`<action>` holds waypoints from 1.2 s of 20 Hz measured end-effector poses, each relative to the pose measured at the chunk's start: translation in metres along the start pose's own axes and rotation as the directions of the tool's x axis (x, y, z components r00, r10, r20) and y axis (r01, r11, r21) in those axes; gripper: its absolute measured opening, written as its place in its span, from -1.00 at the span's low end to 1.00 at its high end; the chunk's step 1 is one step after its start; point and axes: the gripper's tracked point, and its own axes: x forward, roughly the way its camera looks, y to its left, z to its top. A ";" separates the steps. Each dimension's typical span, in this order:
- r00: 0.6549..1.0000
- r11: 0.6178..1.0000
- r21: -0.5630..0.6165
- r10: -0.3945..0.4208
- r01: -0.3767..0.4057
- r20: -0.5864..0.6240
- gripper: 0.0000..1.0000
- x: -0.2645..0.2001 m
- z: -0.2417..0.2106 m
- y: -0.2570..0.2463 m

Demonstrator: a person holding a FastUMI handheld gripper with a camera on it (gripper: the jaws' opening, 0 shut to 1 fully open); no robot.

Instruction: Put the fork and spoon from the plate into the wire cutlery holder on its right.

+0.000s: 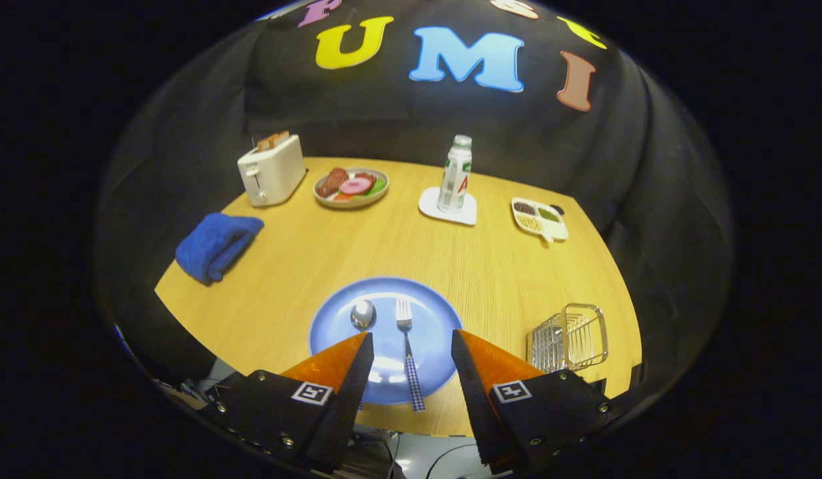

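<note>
Gripper (411, 342) hovering wide open, holding nothing, above blue plate (331, 319) at lower centre. Fork (407, 346) lying between fingers, spoon (362, 313) beside it toward left. Wire cutlery holder (570, 338) sitting lower right. Risk: thin checked handle lying flat, fingers slipping off or nudging spoon; holder tipping on insertion.

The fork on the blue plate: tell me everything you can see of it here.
The fork looks like shiny metal at the head, with a blue-and-white checked handle. It lies flat on the blue plate, tines pointing toward the far side of the table, handle end reaching past the plate's near rim. The spoon lies beside it, apart. The gripper is open, its fingers on either side above the handle, not touching it.
</note>
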 end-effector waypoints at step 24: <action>0.921 0.997 -0.072 -0.008 -0.022 -0.391 -0.82 0.065 -0.063 0.001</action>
